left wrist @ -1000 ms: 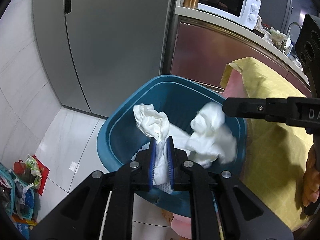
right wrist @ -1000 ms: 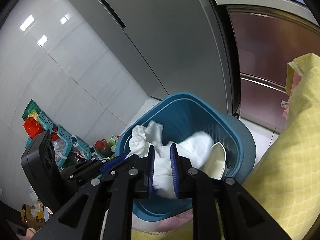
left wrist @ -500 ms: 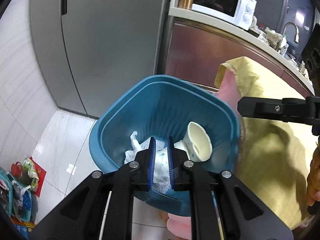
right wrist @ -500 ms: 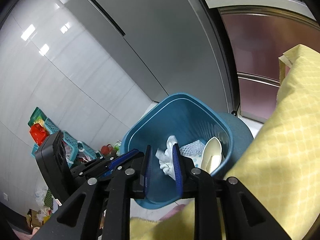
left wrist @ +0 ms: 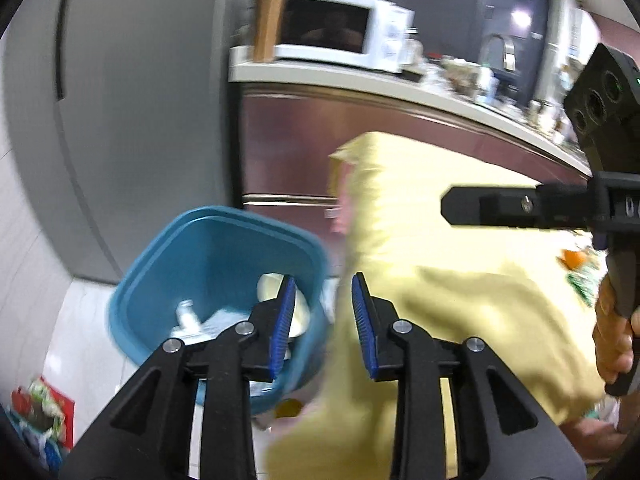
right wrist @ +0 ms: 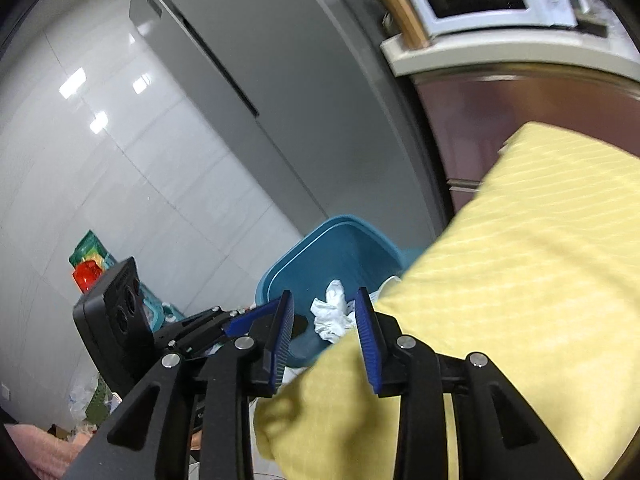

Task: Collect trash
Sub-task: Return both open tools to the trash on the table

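Both tools are seen with jaws opening, nothing gripped: the left gripper (left wrist: 323, 307) is parted over the blue bin (left wrist: 168, 248) rim, the right gripper (right wrist: 325, 322) above the yellow cloth (right wrist: 520, 264) edge. Crumpled white paper (right wrist: 331, 312) is lying inside the bin, at ten o'clock of the cloth's edge. Open floor (left wrist: 76, 320) is left at eight o'clock.

You have bright, even indoor light; ceiling lamps glare on the wall tiles (right wrist: 100, 120). Motion blur throughout, fisheye edges curved and dark.
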The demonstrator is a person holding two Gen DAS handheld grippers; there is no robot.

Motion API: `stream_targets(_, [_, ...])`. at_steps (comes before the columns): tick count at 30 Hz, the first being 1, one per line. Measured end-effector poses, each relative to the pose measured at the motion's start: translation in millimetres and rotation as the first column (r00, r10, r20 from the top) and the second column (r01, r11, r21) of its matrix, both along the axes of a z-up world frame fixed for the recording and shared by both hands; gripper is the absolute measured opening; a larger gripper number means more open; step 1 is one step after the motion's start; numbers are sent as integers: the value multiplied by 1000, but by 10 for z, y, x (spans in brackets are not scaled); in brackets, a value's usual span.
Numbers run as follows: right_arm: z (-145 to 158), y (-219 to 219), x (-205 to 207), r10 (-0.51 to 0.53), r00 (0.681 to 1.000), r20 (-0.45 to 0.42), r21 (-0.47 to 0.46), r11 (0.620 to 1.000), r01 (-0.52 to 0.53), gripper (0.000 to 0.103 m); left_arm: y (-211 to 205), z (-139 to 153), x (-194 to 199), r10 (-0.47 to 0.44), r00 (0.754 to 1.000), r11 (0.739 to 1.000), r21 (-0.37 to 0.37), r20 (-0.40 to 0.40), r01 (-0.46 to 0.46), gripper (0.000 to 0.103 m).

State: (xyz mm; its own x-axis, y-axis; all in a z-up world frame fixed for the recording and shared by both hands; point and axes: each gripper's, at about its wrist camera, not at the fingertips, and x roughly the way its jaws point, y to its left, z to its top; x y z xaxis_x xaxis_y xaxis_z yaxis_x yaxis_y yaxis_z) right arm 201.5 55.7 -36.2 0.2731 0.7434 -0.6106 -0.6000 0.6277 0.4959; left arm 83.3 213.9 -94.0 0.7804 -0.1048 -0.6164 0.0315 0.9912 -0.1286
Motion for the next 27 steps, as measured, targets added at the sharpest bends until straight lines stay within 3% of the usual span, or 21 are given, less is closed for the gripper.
stream_targets(5, [212, -589, -143, -88, 994, 57, 14, 996, 88, 34, -528, 105, -75, -155, 987, 988, -14, 32, 155, 32])
stream_targets(11, [337, -1461, -346, -276, 953, 124, 5, 961, 278, 36, -1280, 178, -178, -361, 932, 931, -41, 46, 362, 32])
stream_targets(14, [318, -1855, -439, -374, 917, 136, -2, 926, 378, 37, -1652, 191, -223, -462, 885, 883, -68, 47, 465, 32])
stream_targets(19, [179, -2606, -600, -546, 829, 121, -12, 834, 551, 37, -2271, 196, -337, -605, 795, 789, -97, 47, 606, 40])
stream_targets(22, [65, -2891, -717, -601, 792, 106, -10, 796, 605, 37, -2575, 187, -396, -668, 743, 735, -121, 41, 667, 42])
stream_targets(24, [-3, -3010, -772, -620, 779, 96, -9, 782, 624, 37, -2750, 165, -415, -705, 709, 699, -146, 24, 700, 46])
stream_targets(27, [-97, -3169, -860, -639, 765, 79, -3, 767, 641, 37, -2969, 126, -389, -733, 681, 672, -160, 0, 723, 47])
